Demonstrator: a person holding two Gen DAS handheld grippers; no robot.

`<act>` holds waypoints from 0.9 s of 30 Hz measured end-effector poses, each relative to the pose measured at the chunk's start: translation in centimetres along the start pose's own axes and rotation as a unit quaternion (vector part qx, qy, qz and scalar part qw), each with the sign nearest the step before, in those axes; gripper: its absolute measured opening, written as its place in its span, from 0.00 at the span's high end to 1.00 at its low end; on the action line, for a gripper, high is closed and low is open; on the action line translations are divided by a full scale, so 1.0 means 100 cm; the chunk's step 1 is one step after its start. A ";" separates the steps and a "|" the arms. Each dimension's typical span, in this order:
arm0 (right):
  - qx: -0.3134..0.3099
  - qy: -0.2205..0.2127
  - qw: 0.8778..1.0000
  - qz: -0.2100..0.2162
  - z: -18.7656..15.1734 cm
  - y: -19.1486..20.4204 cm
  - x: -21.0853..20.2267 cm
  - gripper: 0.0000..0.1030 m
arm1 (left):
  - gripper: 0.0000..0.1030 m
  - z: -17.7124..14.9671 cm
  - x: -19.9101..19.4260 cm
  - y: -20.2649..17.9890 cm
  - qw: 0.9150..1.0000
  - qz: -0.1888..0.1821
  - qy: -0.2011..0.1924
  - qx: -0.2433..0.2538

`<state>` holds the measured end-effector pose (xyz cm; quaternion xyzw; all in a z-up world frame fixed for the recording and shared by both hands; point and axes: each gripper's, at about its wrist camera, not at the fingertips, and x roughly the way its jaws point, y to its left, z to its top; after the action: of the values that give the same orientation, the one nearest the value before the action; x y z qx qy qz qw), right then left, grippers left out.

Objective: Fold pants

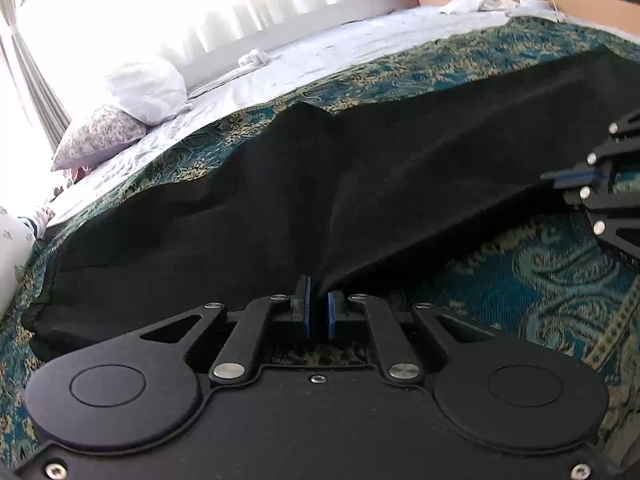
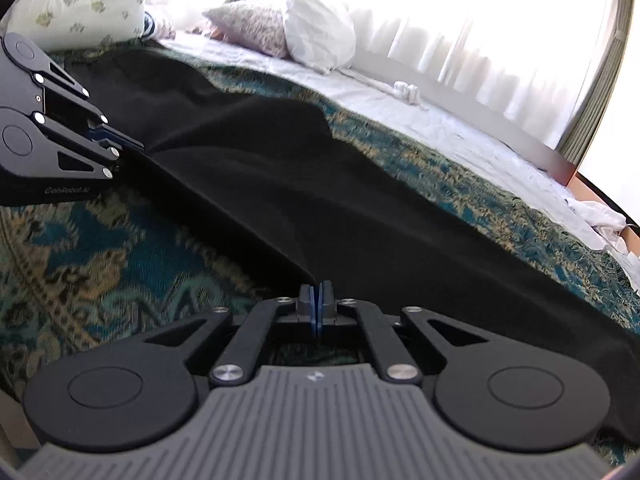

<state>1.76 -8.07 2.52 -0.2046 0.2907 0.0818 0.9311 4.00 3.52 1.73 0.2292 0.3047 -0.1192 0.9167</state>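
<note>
**Both fingers pinched on the near hem of the pants**

Fingers first: left gripper [image 1: 319, 306] has its blue pads [image 1: 307, 312] drawn nearly together w/ a peak of black cloth caught between them; the fabric tents up from the pinch. Right gripper [image 2: 317, 304] is the same, pads pressed tight, a fold of the same cloth rising out of the tips. So both are clamped on the pants [image 1: 280, 184], neither is free.

Pants lie stretched across the teal patterned bedspread [image 1: 540, 280], long axis running left-right across the bed, i.e. crosswise to the way both grippers point. Both pinches sit on the near edge; bulk of the garment spreads away toward the far side, where the white sheet [image 1: 320, 60] and pillows [image 1: 148, 88] are, by the bright curtained window. Near edge between the two pinches looks lifted off the spread, sagging a bit.

The 2 grippers are well apart along that edge, left one toward the left end, right one toward the right. Neither is nearer; they share the edge.

My read: the fold turns on carrying that near edge over to the far edge, both hands going together, approx. level, so the hem lands straight. Risk: thin pinch slipping, or one side leading and skewing the crease.
</note>
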 end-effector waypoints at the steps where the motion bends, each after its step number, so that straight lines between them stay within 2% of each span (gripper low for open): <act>1: -0.002 0.000 1.000 -0.002 0.001 0.000 0.001 0.98 | 0.91 0.000 0.000 -0.002 1.000 0.003 0.001 0.006; 3: 0.006 0.001 1.000 0.002 0.002 -0.002 0.001 0.96 | 0.91 0.001 0.001 -0.003 1.000 0.005 0.004 0.008; 4: 0.013 0.001 1.000 0.003 0.003 -0.003 0.001 0.91 | 0.91 0.002 0.001 -0.002 1.000 0.003 0.006 0.006; 5: 0.022 -0.001 1.000 0.004 0.002 -0.006 0.000 0.74 | 0.90 0.001 0.001 -0.001 1.000 0.001 0.007 0.002; 6: 0.030 -0.003 0.999 0.010 0.001 -0.010 -0.002 0.70 | 0.89 0.002 0.001 0.001 1.000 -0.001 0.009 -0.003; 8: 0.049 -0.007 0.999 0.024 -0.003 -0.017 -0.006 0.57 | 0.85 0.002 0.002 0.004 1.000 -0.004 0.014 -0.010; 10: 0.066 -0.005 0.997 0.040 -0.007 -0.026 -0.011 0.51 | 0.78 0.003 0.002 0.009 1.000 -0.004 0.018 -0.021; 12: 0.085 -0.007 0.995 0.059 -0.011 -0.036 -0.016 0.50 | 0.65 0.004 0.000 0.015 0.999 -0.005 0.023 -0.033; 13: 0.103 -0.012 0.992 0.077 -0.013 -0.042 -0.019 0.50 | 0.63 0.004 0.000 0.017 0.999 -0.006 0.026 -0.040; 15: 0.165 -0.022 0.979 0.114 -0.017 -0.060 -0.022 0.50 | 0.57 0.006 -0.003 0.023 0.998 -0.014 0.033 -0.057; 17: 0.230 -0.028 0.965 0.124 -0.020 -0.078 -0.020 0.49 | 0.51 0.008 -0.007 0.028 0.997 -0.024 0.038 -0.068; 19: 0.267 -0.029 0.957 0.108 -0.022 -0.091 -0.016 0.49 | 0.47 0.011 -0.015 0.031 0.996 -0.030 0.032 -0.074; 22: 0.305 -0.030 0.948 0.087 -0.027 -0.107 -0.011 0.49 | 0.39 0.014 -0.035 0.038 0.995 -0.051 -0.006 -0.086; 24: 0.327 -0.032 0.941 0.079 -0.032 -0.117 -0.010 0.49 | 0.29 0.018 -0.047 0.044 0.991 -0.076 -0.031 -0.105; 27: 0.345 -0.030 0.937 0.047 -0.040 -0.132 -0.009 0.49 | 0.25 0.023 -0.047 0.049 0.984 -0.101 -0.050 -0.137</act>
<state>2.57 -21.74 4.46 0.1460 0.2826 0.0260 0.9477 3.25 7.02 7.97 0.0631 0.2934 -0.1795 0.9369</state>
